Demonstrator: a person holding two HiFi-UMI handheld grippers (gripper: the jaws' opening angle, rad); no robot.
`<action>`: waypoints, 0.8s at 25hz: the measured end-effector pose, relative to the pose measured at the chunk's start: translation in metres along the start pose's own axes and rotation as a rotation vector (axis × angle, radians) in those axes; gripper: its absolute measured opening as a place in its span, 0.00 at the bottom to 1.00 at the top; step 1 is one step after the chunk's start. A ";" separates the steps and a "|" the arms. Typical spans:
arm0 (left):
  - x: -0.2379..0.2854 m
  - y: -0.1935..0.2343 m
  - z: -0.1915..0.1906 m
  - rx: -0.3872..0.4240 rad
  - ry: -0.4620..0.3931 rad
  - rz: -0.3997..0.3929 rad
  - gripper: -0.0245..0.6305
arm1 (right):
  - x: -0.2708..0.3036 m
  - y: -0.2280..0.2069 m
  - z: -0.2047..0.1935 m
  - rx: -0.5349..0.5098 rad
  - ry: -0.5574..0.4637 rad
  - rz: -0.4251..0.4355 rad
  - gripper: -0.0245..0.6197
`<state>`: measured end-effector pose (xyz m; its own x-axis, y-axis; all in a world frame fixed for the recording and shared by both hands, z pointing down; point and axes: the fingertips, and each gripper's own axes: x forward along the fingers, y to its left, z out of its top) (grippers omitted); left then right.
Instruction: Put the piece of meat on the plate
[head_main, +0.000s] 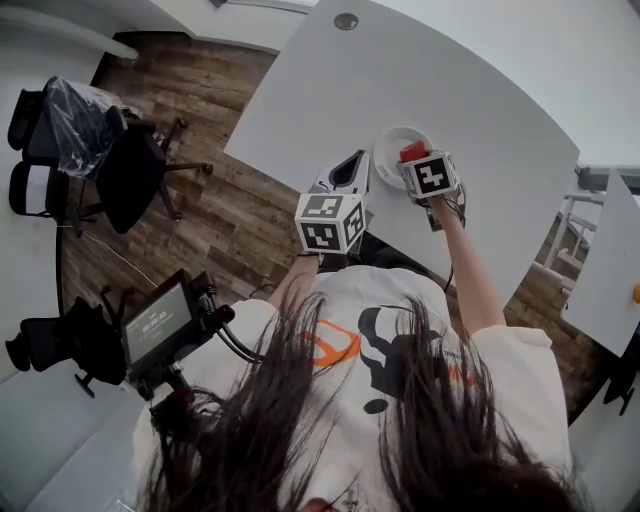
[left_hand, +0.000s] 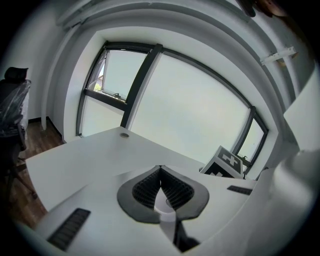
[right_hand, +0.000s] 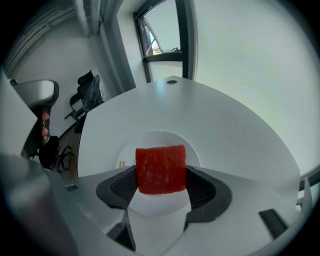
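A red block of meat (right_hand: 160, 169) is clamped between the dark pads of my right gripper (right_hand: 161, 185), held just above a round white plate (right_hand: 127, 157) on the white table. From the head view, the plate (head_main: 388, 150) lies near the table's front edge, the meat (head_main: 413, 151) peeks out red beside the right gripper's marker cube (head_main: 430, 177). My left gripper (left_hand: 161, 186) is shut with nothing in it, its pads meeting at the tips; it hovers over the table edge left of the plate, marker cube (head_main: 329, 222) facing up.
The white table (head_main: 480, 110) has a round cable grommet (head_main: 346, 21) at its far side. Black office chairs (head_main: 110, 160) stand on the wood floor to the left. A second white desk (head_main: 612, 260) sits at the right.
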<state>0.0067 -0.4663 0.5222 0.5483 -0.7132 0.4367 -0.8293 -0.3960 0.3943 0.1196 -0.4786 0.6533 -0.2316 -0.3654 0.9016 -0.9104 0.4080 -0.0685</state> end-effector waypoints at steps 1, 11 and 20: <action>0.000 0.001 0.000 -0.002 0.001 0.004 0.05 | 0.002 0.003 -0.002 -0.034 0.024 0.001 0.51; -0.002 0.012 0.000 -0.022 -0.006 0.036 0.05 | 0.015 0.009 -0.003 -0.202 0.116 -0.026 0.51; -0.003 0.022 -0.004 -0.037 -0.008 0.061 0.05 | 0.021 0.006 -0.005 -0.207 0.139 0.009 0.51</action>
<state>-0.0132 -0.4707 0.5327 0.4954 -0.7405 0.4543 -0.8567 -0.3298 0.3967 0.1108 -0.4798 0.6735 -0.1770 -0.2477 0.9525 -0.8154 0.5789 -0.0009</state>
